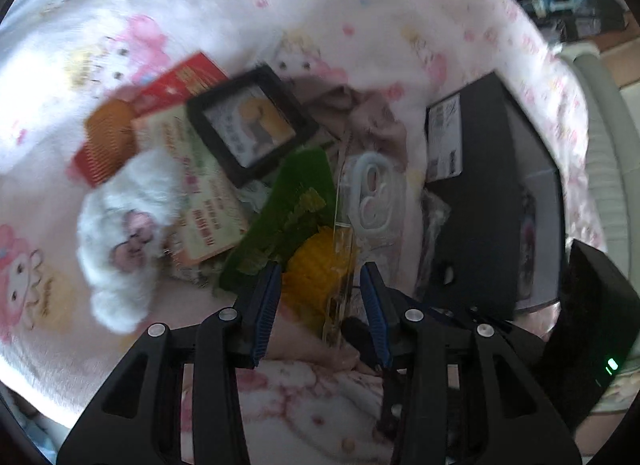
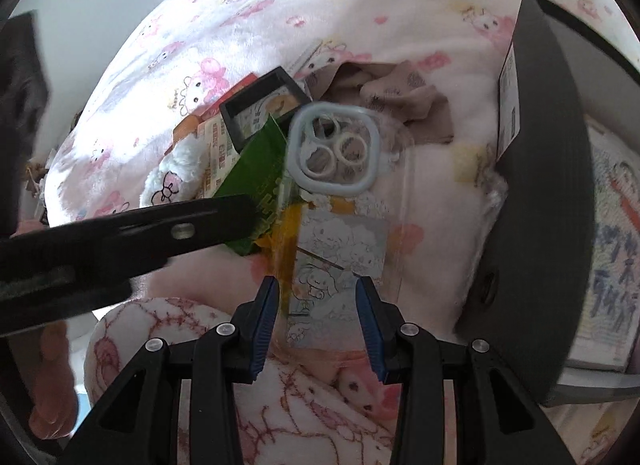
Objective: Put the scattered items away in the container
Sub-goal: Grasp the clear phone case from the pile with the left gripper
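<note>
A pile of items lies on a pink cartoon blanket: a white plush toy, a black picture frame, a red packet, an orange comb, a green packet and a clear phone case with a blue camera ring and a cartoon card. My left gripper is open, with a yellow item and the case's edge between its fingers. My right gripper is open over the phone case's lower end. The black box container lies to the right; it also shows in the right wrist view.
A beige cloth lies behind the pile. The left gripper's black arm crosses the right wrist view at left. A printed sheet shows inside the box. A white tube and clutter are at the far right.
</note>
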`<state>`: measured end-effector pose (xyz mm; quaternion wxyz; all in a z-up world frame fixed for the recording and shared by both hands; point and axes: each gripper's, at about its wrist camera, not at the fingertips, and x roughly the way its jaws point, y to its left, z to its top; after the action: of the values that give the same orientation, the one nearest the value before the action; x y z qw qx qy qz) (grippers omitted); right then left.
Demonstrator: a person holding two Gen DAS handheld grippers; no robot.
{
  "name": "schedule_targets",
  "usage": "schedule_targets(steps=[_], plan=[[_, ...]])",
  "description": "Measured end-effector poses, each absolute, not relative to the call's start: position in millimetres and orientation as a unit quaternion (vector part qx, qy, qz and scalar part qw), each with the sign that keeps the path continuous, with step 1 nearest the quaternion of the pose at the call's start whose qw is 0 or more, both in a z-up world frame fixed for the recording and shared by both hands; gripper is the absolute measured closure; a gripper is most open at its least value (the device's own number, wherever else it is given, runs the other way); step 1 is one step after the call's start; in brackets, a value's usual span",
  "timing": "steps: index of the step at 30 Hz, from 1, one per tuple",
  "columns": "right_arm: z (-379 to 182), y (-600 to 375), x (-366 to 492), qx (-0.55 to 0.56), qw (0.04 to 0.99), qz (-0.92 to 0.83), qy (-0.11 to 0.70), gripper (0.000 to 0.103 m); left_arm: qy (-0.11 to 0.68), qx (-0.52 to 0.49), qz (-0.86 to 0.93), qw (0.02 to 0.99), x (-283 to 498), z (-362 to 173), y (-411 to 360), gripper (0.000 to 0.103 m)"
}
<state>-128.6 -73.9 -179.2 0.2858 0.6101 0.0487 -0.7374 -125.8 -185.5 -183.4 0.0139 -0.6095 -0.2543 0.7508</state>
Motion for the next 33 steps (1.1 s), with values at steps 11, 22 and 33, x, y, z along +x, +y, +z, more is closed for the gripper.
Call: schedule_targets(steps=[11, 22, 33], plan=[[-175, -63, -127, 0.611, 0.294, -0.735, 0.016, 0.067, -0.229, -0.631, 0.740, 0.037, -152, -196, -164, 0.083], [-151, -66, -127, 0.588, 0.309, -0.747, 0.027, 0.067, -0.306, -0.576, 0.757, 0.032, -115, -173, -209, 0.089], [-152, -80, -146, 0.578, 0.316, -0.752, 0.030, 0.061, -0.336, -0.544, 0.769, 0.022, -96, -157, -241, 0.095]])
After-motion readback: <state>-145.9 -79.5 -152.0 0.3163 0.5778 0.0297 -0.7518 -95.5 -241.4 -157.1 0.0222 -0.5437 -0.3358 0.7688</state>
